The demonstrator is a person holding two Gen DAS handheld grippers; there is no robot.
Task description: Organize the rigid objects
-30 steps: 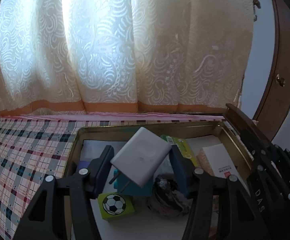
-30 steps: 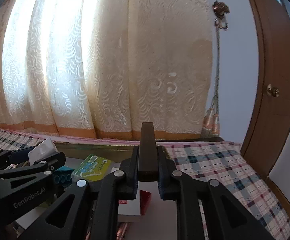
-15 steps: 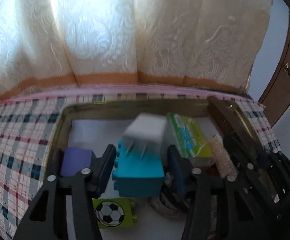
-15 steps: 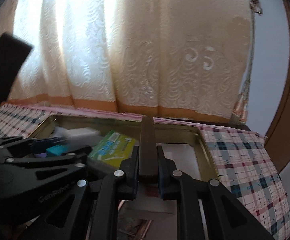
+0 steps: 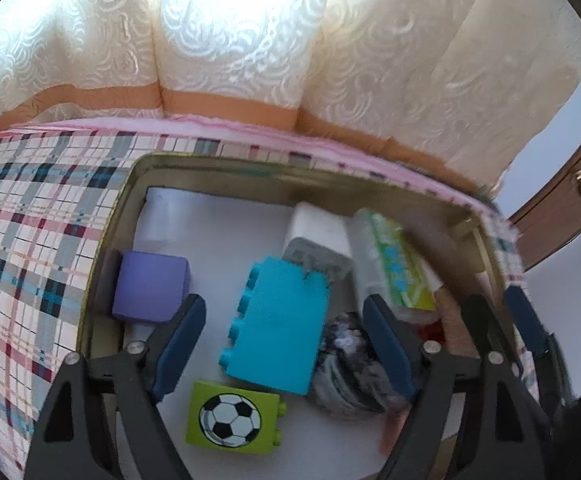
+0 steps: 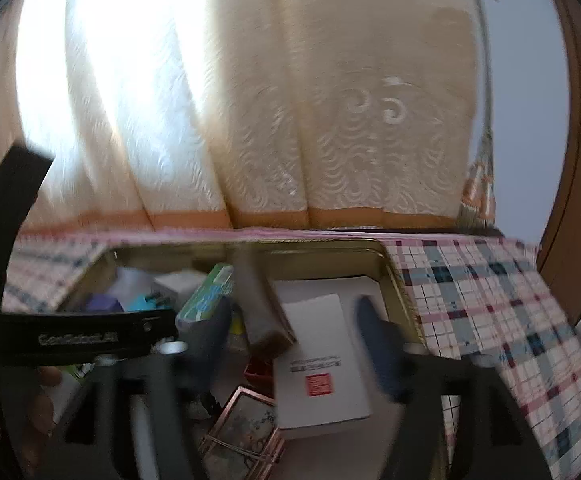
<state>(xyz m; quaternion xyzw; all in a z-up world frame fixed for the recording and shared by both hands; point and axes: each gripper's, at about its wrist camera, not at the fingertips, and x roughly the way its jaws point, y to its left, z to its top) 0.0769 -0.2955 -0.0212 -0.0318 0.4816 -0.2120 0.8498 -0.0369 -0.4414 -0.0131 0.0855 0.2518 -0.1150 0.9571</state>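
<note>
In the tin (image 5: 130,184) on the plaid cloth (image 5: 30,216) I count 1 purple cube (image 5: 150,286), 1 blue brick (image 5: 278,328), 1 green brick with a football print (image 5: 232,418), 1 white charger (image 5: 318,240), 1 green-and-white packet (image 5: 394,264) and 1 dark crumpled bundle (image 5: 350,372). From my right side I also see 1 white box with a red stamp (image 6: 318,360), 1 small copper-framed picture (image 6: 242,428) and 1 dark brown bar (image 6: 258,304), blurred.

My left gripper (image 5: 282,338) has just been opening; its 2 fingers (image 5: 176,344) now stand spread wide, pinching nothing. The blue brick lies between them, free of both pads, and the white charger rests at its far end, touching it.

My right gripper (image 6: 294,344) has also just been opening, its 2 fingers (image 6: 378,344) wide apart. The brown bar stands tilted in the gap near the left finger; blur keeps me from telling whether it touches the pad. The white box lies flat under that gap.

The blue brick is a studded block lying on its side, near the tin's middle, just beyond the football brick.
</note>
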